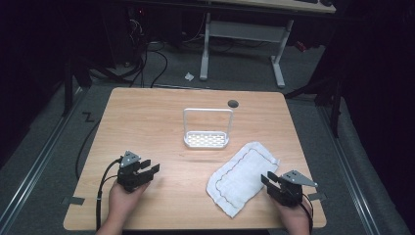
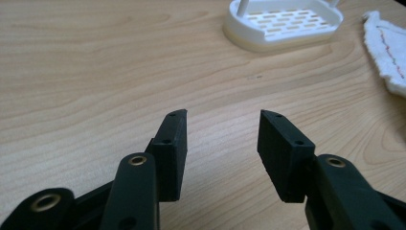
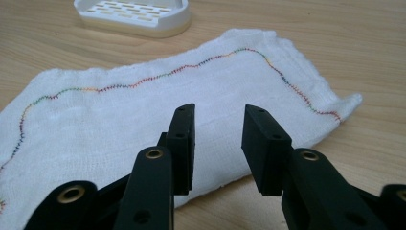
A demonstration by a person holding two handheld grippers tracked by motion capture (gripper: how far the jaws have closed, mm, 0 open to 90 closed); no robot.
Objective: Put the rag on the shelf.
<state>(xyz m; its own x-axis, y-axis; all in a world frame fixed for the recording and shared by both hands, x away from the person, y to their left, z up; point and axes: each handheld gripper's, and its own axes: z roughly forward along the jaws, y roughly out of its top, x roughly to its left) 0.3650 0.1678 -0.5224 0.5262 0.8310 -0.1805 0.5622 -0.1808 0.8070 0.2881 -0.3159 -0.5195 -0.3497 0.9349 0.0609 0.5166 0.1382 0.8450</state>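
Observation:
A white cloth (image 1: 243, 177) with a coloured stitched border lies flat on the wooden table (image 1: 161, 117), right of the middle. My right gripper (image 1: 272, 182) rests by the cloth's right edge, open, its jaws pointing over the cloth (image 3: 143, 110) with nothing between them. A white slotted rack (image 1: 207, 139) with a tall wire handle stands behind the cloth. My left gripper (image 1: 149, 169) sits at the front left of the table, open and empty, aimed across bare wood toward the rack (image 2: 282, 21). In the right gripper view the rack (image 3: 134, 17) lies beyond the cloth.
A dark round grommet (image 1: 233, 104) sits in the table near its back edge. Beyond the table stand white desk legs (image 1: 278, 63), cables and a scrap of paper (image 1: 189, 76) on a grey floor. Bare wood lies between the two grippers.

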